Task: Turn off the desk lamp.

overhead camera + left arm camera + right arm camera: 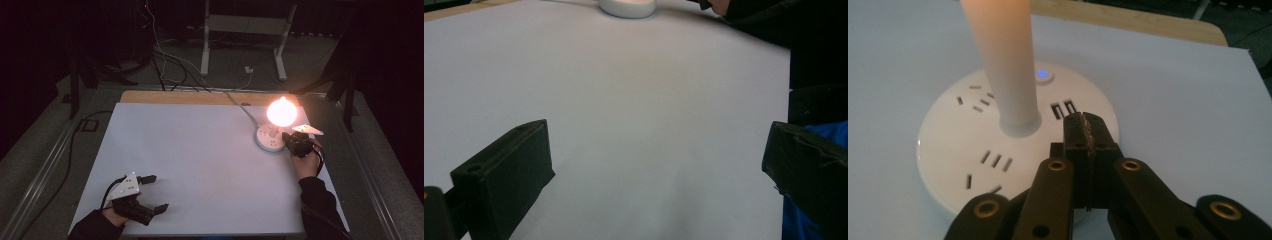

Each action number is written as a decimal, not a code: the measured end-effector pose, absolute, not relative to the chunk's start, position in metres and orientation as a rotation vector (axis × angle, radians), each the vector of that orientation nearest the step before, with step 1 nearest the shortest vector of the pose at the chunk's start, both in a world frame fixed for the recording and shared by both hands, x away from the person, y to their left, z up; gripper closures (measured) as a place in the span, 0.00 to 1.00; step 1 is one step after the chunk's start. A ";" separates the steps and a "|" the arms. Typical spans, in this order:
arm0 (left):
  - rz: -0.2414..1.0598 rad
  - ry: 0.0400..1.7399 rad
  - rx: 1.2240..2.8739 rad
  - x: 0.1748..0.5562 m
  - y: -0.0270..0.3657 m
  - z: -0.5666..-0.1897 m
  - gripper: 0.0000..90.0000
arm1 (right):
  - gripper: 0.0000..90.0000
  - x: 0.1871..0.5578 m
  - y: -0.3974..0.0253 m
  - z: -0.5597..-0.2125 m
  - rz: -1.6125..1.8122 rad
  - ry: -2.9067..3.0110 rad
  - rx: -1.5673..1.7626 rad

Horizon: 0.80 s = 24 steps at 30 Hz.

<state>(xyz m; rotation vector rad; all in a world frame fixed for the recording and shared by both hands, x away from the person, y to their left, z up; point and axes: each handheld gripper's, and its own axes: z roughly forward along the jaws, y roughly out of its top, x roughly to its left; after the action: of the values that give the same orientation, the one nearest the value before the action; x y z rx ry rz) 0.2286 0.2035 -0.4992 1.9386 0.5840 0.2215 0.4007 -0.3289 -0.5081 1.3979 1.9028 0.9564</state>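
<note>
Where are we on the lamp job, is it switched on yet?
Looks done: the lamp glows and a blue indicator is lit on its round white base. In hand: the right claw, jaws shut, sits over the base's top. Left claw is open over the white mat. Probably left: withdrawing the right claw.

Left gripper (151,192): black body, two blocky black jaw pads, one with a round recess on top; a grey three-cornered plate sits on its upper side, with small dark dots. A dark cable trails from it.

Right gripper (1083,125): black linkage arms with brass-coloured rivet rings at the joints; thin jaw pads with rough, worn edges. Grey three-cornered plate on top.

Person: dark long sleeves on both forearms; blue fabric shows beside the left gripper's jaw.
</note>
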 end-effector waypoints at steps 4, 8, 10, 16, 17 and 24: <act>0.219 0.585 1.932 0.229 0.204 -0.499 0.01 | 1.00 0.401 -0.329 -0.509 0.951 1.907 1.394; 0.220 0.581 1.937 0.229 0.203 -0.499 0.01 | 1.00 0.401 -0.329 -0.509 0.952 1.911 1.397; 0.218 0.583 1.936 0.229 0.203 -0.499 0.01 | 1.00 0.401 -0.330 -0.510 0.958 1.915 1.393; 0.220 0.583 1.936 0.228 0.203 -0.499 0.01 | 1.00 0.401 -0.329 -0.510 0.942 1.903 1.386; 0.223 0.582 1.939 0.228 0.203 -0.499 0.01 | 1.00 0.401 -0.329 -0.509 0.949 1.894 1.400; 0.220 0.585 1.937 0.229 0.204 -0.500 0.01 | 1.00 0.395 -0.337 -0.483 1.037 1.817 1.390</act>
<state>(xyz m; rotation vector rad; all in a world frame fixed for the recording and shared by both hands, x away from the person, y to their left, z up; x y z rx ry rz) 0.2293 0.2037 -0.4995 1.9370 0.5850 0.2200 0.3949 -0.3371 -0.4830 1.3905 1.8168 1.0374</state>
